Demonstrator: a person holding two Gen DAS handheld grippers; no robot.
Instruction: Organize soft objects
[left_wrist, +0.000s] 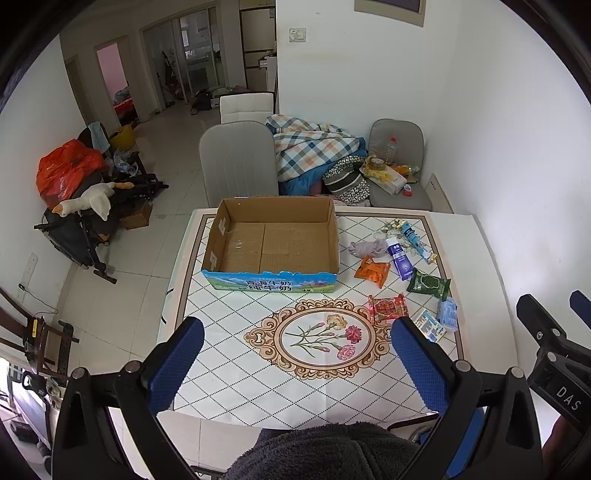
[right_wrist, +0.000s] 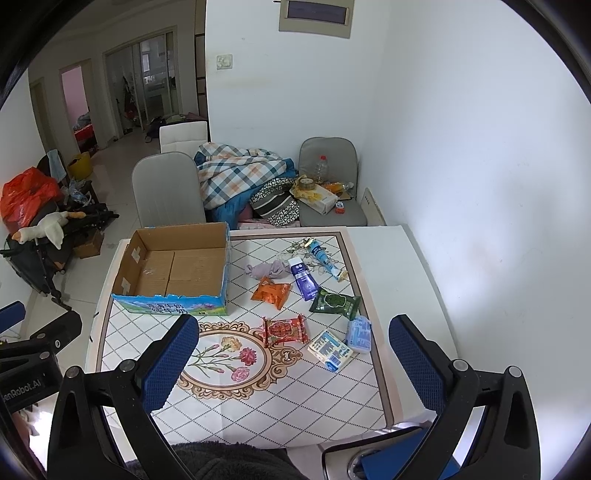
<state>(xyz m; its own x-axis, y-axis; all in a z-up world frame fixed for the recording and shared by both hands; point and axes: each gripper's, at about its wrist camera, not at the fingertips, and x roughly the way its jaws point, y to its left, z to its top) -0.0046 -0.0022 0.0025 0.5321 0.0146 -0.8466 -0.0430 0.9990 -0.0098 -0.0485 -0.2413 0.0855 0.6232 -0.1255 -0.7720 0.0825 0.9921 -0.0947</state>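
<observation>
Tongs — left (left_wrist: 295, 363) and right (right_wrist: 293, 363) — spread wide above table (right_wrist: 295, 406) near edge, nothing between.

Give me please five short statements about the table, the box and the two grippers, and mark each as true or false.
1. The cardboard box has nothing inside. True.
2. The left gripper holds the red snack packet. False: its jaws are open and hold nothing; the packet lies on the table.
3. The orange packet lies inside the box. False: it lies on the table beside the box.
4. The right gripper is open. True.
5. The green packet lies on the purple cloth bundle. False: they lie apart, with the purple tube between them.
</observation>
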